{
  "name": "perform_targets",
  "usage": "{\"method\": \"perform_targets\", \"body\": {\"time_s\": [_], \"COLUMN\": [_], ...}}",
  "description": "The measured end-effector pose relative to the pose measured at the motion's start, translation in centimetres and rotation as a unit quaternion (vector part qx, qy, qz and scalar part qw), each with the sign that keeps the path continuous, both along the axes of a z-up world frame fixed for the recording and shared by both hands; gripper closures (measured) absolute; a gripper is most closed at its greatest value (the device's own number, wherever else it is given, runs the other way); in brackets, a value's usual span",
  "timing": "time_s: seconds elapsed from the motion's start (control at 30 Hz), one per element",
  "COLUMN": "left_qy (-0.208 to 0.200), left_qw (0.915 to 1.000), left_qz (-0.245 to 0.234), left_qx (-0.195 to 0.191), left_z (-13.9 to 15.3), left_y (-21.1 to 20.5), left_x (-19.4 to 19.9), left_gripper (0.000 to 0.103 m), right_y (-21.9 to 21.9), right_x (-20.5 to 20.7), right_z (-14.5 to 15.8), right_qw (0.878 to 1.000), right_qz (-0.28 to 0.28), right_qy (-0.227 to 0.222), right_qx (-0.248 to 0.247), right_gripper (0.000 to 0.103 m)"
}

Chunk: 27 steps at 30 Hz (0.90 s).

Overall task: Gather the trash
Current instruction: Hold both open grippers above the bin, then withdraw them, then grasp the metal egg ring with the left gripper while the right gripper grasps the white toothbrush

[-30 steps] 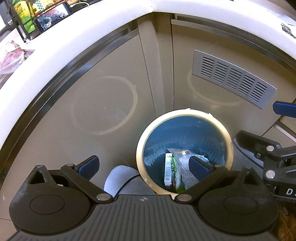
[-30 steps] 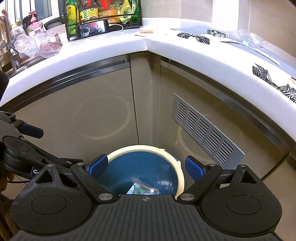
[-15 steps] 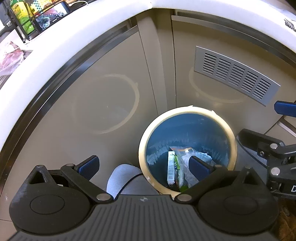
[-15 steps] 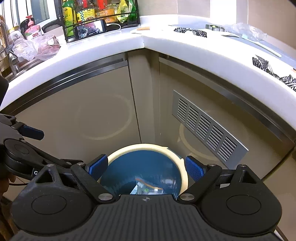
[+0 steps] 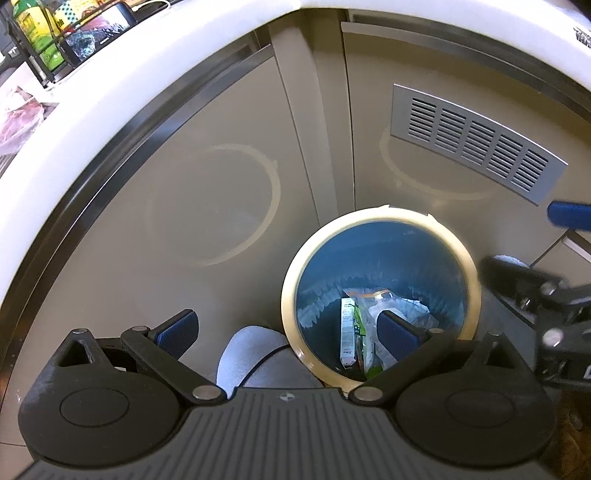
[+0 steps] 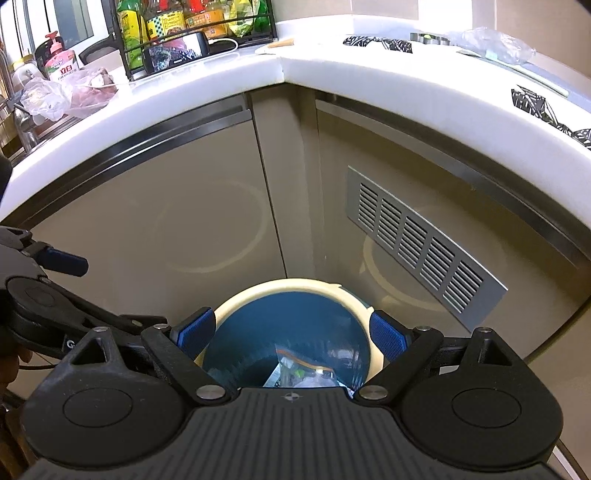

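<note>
Trash (image 5: 364,334) is seen lying at the bottom of a round bin (image 5: 380,218) w/ a cream rim and a blue liner, stood on the floor in the corner where two beige cabinet fronts meet. A narrow white carton, a green wrapper and clear plastic w/ an orange strip are made out in the pile; finer detail can't be told.

Left tool (image 5: 286,326) is held above the floor, jaws spread wide, nothing pinched. In the left wrist view the bin is found at approx 3 o'clock of centre; the right-side pad is seen over the bin's mouth, the left-side pad over bare cabinet front. A grey shoe toe (image 5: 255,343) is seen between the pads, just beside the bin rim at 9 o'clock of it.

Right tool (image 6: 291,332) is likewise spread wide and empty, pointed down at the bin (image 6: 295,286), which sits at 6 o'clock in that view, rim framed between the two blue pads. Only part of the trash (image 6: 295,371) is shown there, the rest hidden by the tool body.

A slatted metal vent (image 6: 421,247) is set in the cabinet at approx 3 o'clock. The white counter (image 6: 332,70) runs above; a wire rack of bottles (image 6: 192,22) and a phone (image 6: 173,53) are stood on it at 11 o'clock.
</note>
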<state>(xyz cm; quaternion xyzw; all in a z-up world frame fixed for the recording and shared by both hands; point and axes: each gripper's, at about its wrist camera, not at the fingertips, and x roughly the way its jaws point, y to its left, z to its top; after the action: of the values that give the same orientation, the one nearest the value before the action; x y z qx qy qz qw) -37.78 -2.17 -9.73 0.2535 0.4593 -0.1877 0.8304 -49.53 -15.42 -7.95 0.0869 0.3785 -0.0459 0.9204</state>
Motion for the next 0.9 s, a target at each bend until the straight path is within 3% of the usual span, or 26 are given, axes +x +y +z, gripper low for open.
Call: {"method": "perform_targets", "body": {"time_s": [0.1, 0.23, 0.33, 0.47, 0.53, 0.63, 0.77, 0.9], "left_qy": [0.0, 0.012, 0.018, 0.022, 0.024, 0.024, 0.026, 0.032], "left_qw": [1.0, 0.9999, 0.9997, 0.9997, 0.9996, 0.9996, 0.9993, 0.9987], "left_qz": [0.002, 0.012, 0.016, 0.015, 0.014, 0.014, 0.022, 0.037], "left_qx": [0.003, -0.001, 0.0, 0.003, 0.006, 0.009, 0.012, 0.017], "left_z": [0.0, 0.1, 0.3, 0.4, 0.4, 0.4, 0.7, 0.8], "left_y": [0.0, 0.0, 0.0, -0.3, -0.5, -0.7, -0.7, -0.3], "left_x": [0.2, 1.0, 1.4, 1.6, 1.7, 1.8, 2.0, 2.6], "left_gripper": [0.0, 0.0, 0.0, 0.0, 0.0, 0.0, 0.0, 0.0], "right_y": [-0.2, -2.0, -4.5, -9.7, -13.2, -19.6, -27.8, -32.2], "right_x": [-0.6, -1.3, -1.5, 0.4, 2.9, 8.1, 14.2, 18.4], "right_z": [1.5, 5.9, 9.9, 14.0, 15.0, 14.9, 12.8, 10.7], "right_qw": [0.999, 0.993, 0.982, 0.962, 0.954, 0.949, 0.946, 0.942], "right_qz": [-0.006, -0.017, -0.032, -0.085, -0.124, -0.202, -0.285, -0.322], "right_qy": [-0.042, -0.117, -0.184, -0.249, -0.251, -0.215, -0.142, -0.094], "right_qx": [-0.015, -0.013, -0.02, -0.079, -0.11, -0.113, -0.06, -0.032], "right_gripper": [0.012, 0.012, 0.01, 0.0, 0.0, 0.0, 0.001, 0.0]}}
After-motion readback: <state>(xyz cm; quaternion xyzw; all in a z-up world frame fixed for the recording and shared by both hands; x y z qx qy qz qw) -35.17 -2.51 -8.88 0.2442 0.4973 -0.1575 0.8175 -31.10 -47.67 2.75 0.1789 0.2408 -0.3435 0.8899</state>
